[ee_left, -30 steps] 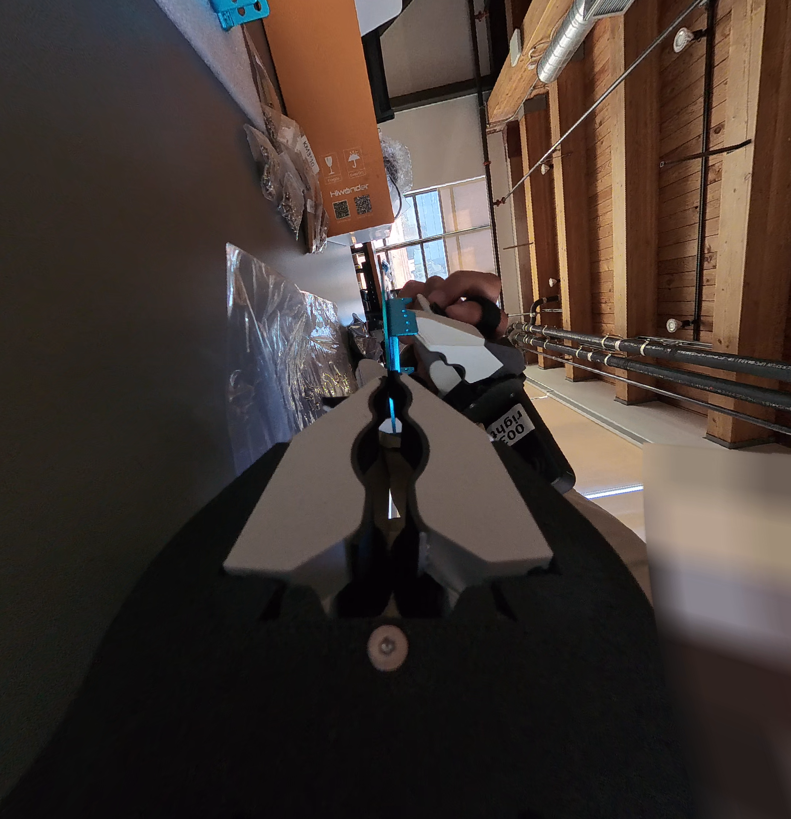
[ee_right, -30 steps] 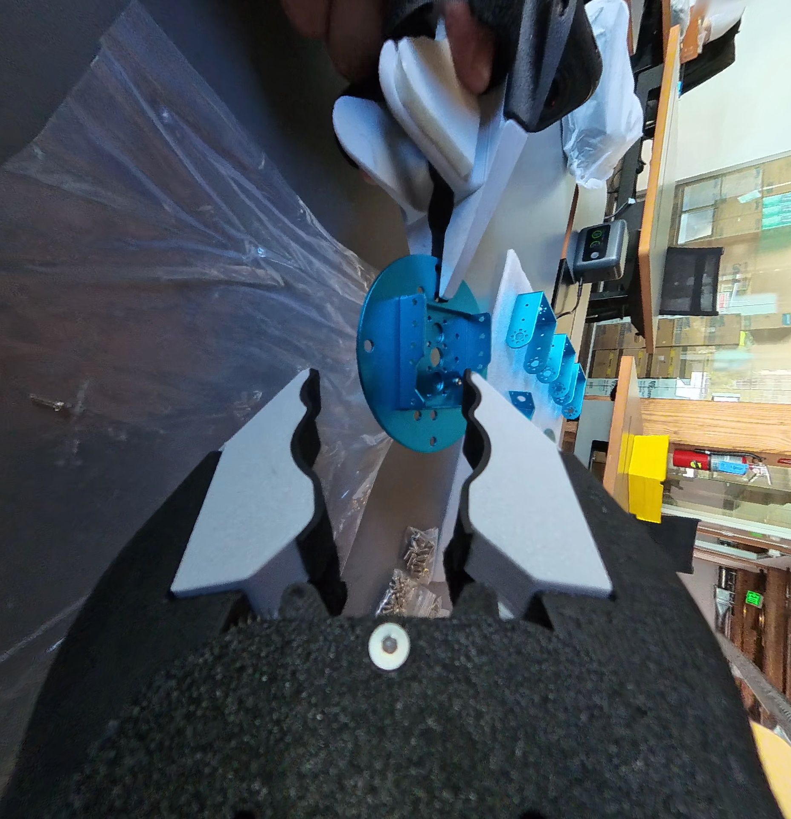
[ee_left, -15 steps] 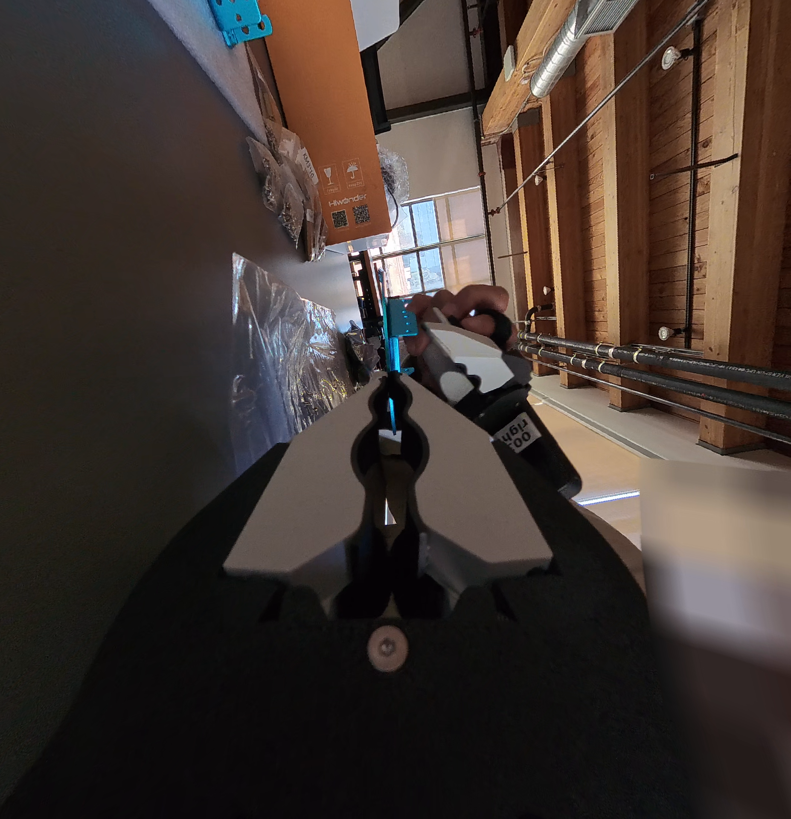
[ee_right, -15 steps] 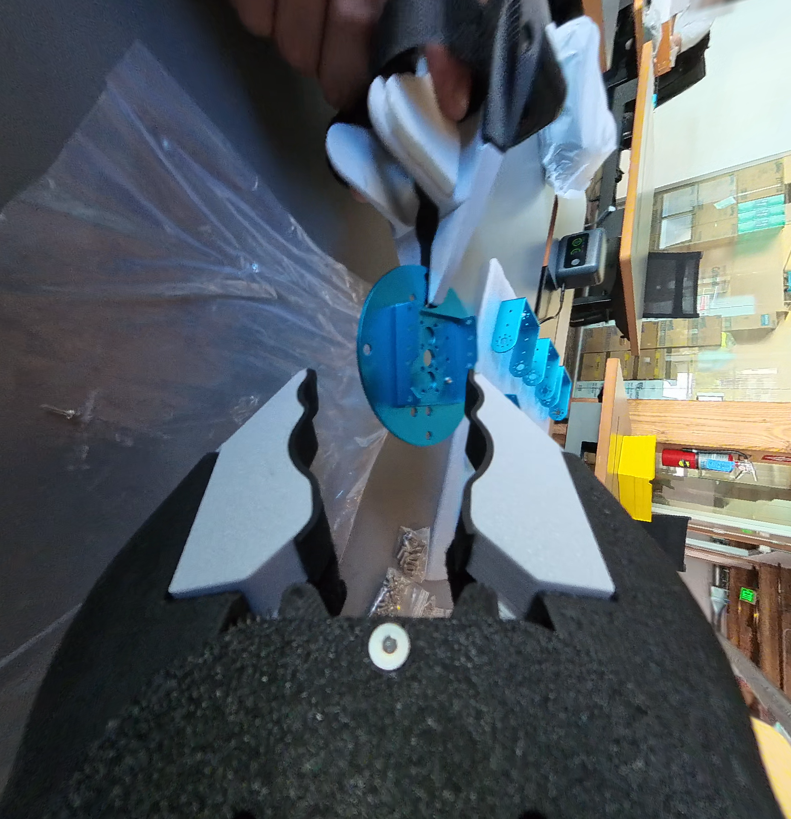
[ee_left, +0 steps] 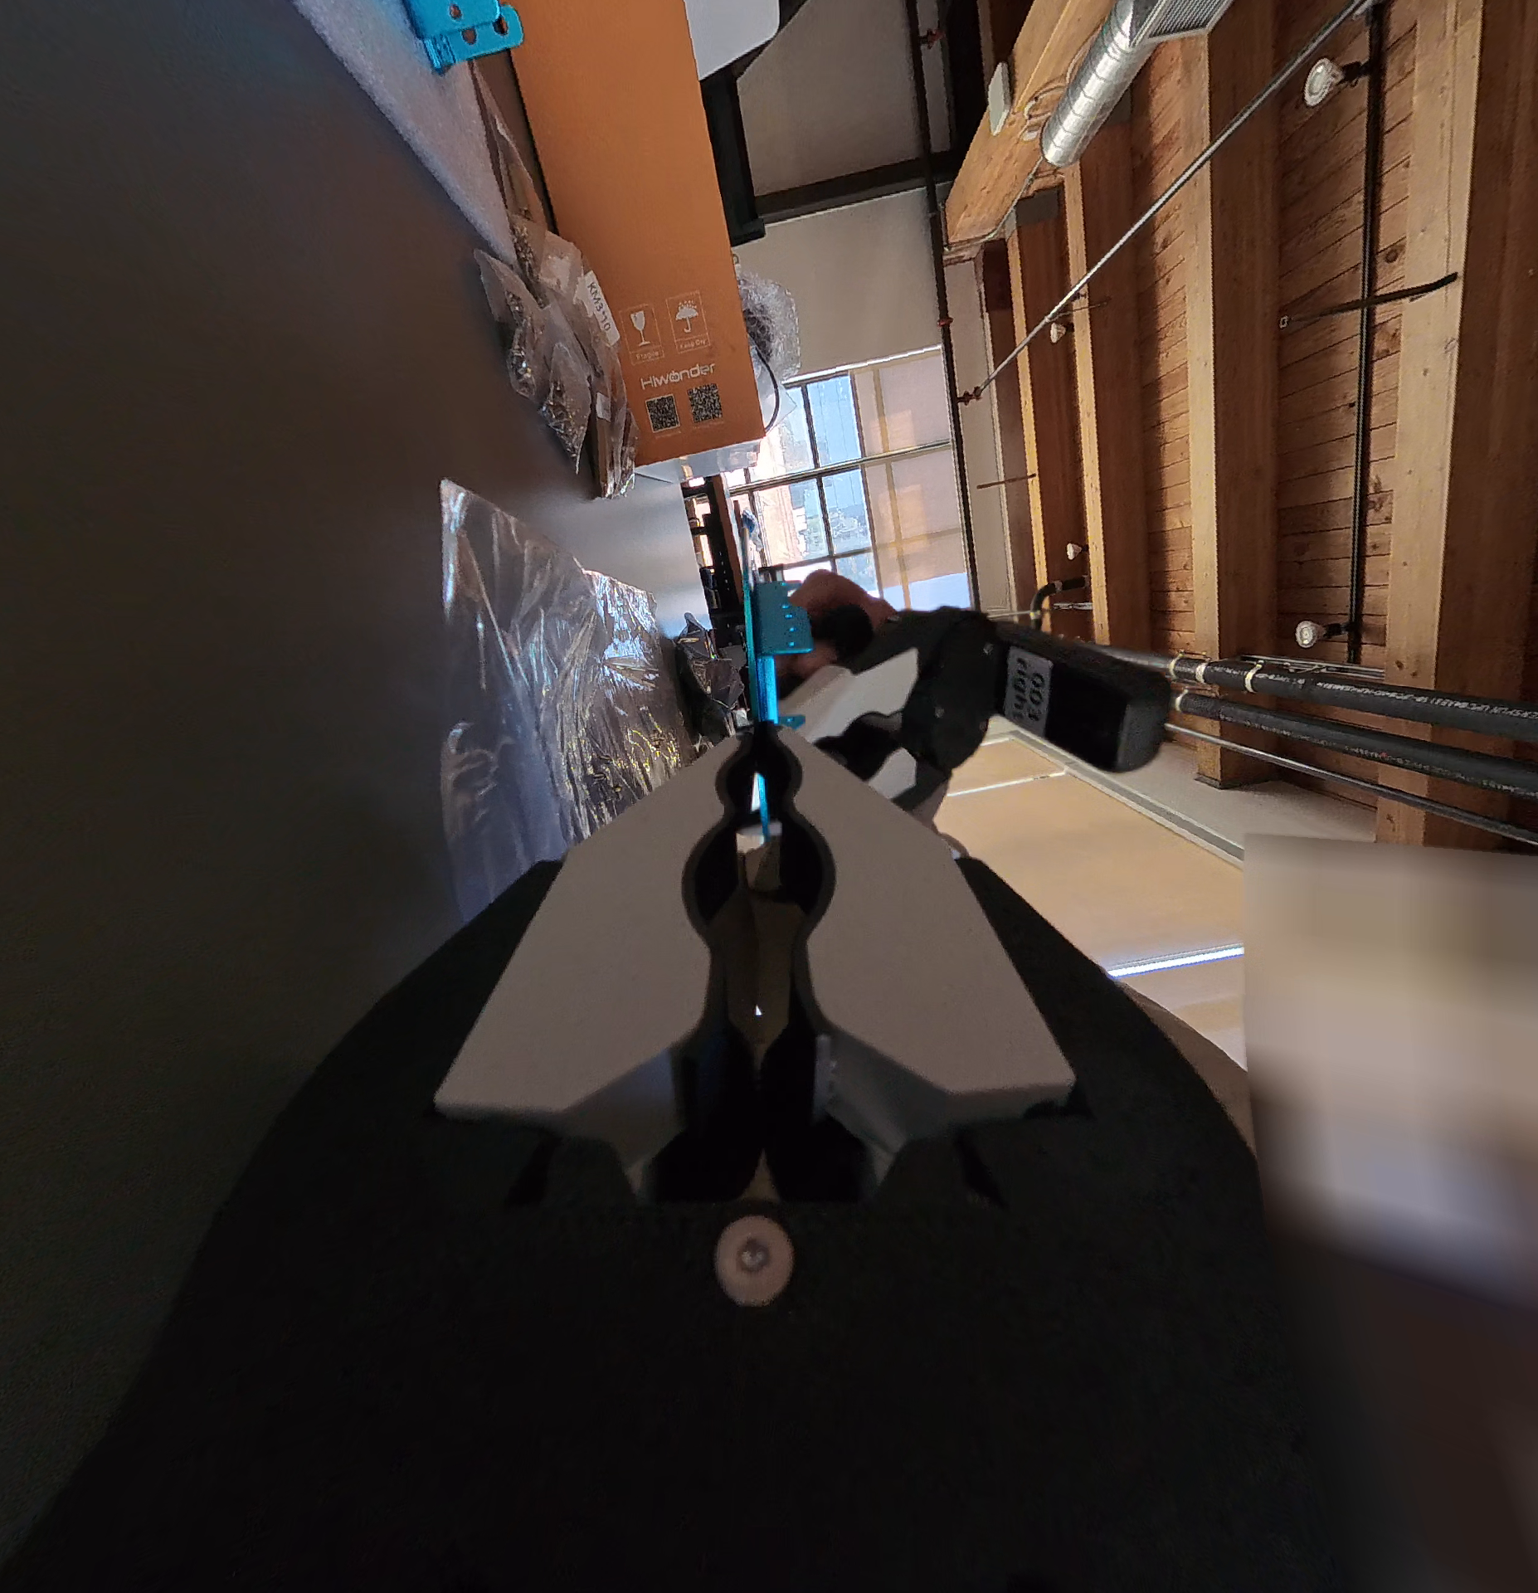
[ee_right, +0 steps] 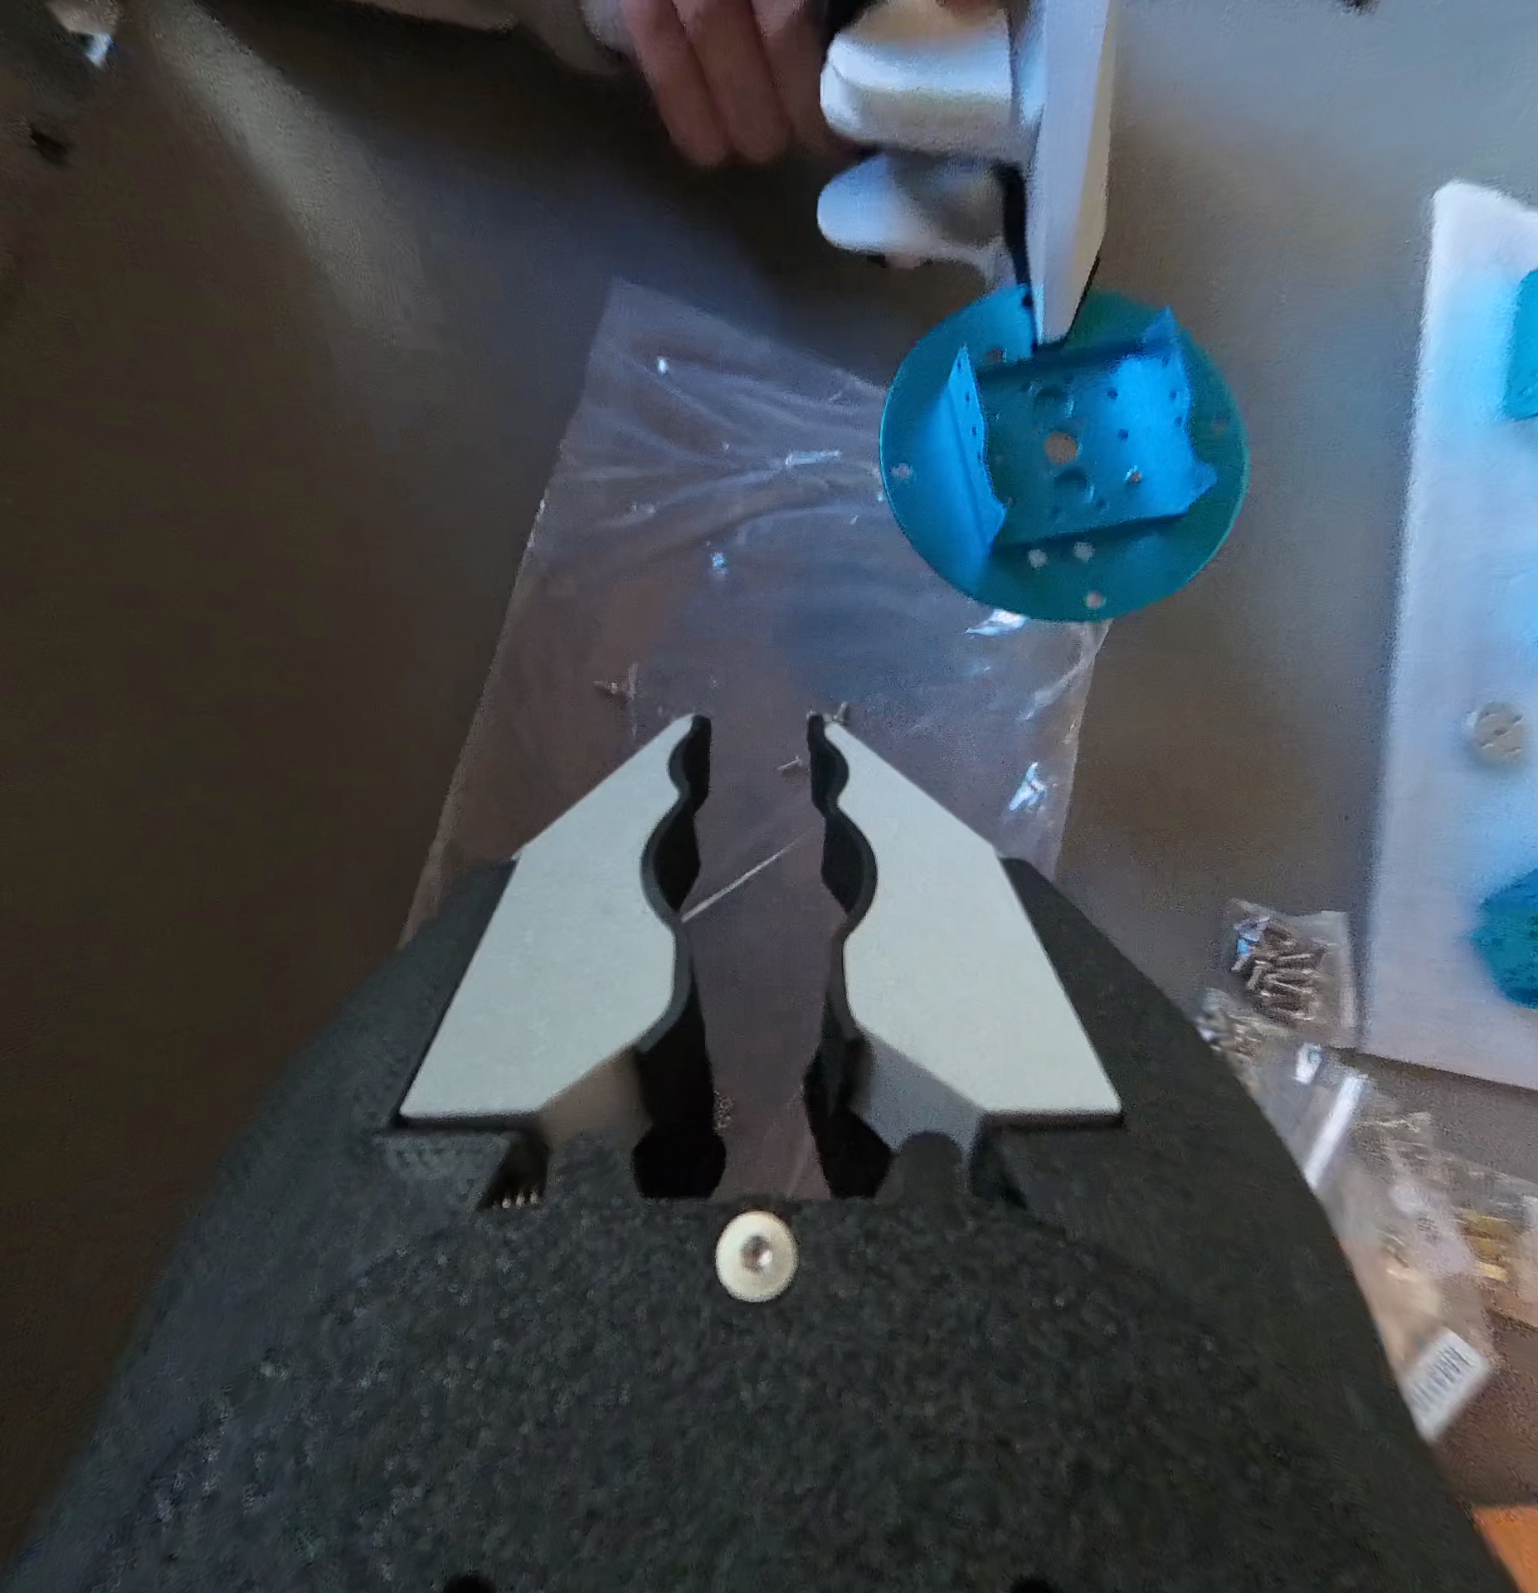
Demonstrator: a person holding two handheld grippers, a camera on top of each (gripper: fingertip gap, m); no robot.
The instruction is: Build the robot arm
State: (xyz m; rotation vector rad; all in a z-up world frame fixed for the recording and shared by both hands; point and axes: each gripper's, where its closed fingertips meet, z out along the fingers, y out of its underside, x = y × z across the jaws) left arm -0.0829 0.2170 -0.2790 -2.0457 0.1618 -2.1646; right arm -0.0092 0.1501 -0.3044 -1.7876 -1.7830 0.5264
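The left tongs (ee_left: 761, 750) are pressed together on the rim of a blue disc (ee_right: 1063, 457), pinching it edge-on in their own view; a blue bracket (ee_right: 1084, 448) sits on the disc's face; the disc hangs in the air above the far right part of a clear bag (ee_right: 748, 534), not touching it. In the right wrist view a hand (ee_right: 722, 78) holds the left tongs near the far edge of the grey bench (ee_right: 231, 431). The bag lies flat in the middle of the bench, with small screws (ee_right: 615, 688) loose on it. The right tongs (ee_right: 759, 733) are spread apart with nothing between them, hovering over the near part of the bag, well apart from the disc. Further right, small packets of screws (ee_right: 1283, 957) lie beside a white sheet (ee_right: 1481, 690) that carries more blue parts (ee_right: 1524, 948) at the bench's right edge. In the left wrist view an orange box (ee_left: 628, 215) stands on the bench.
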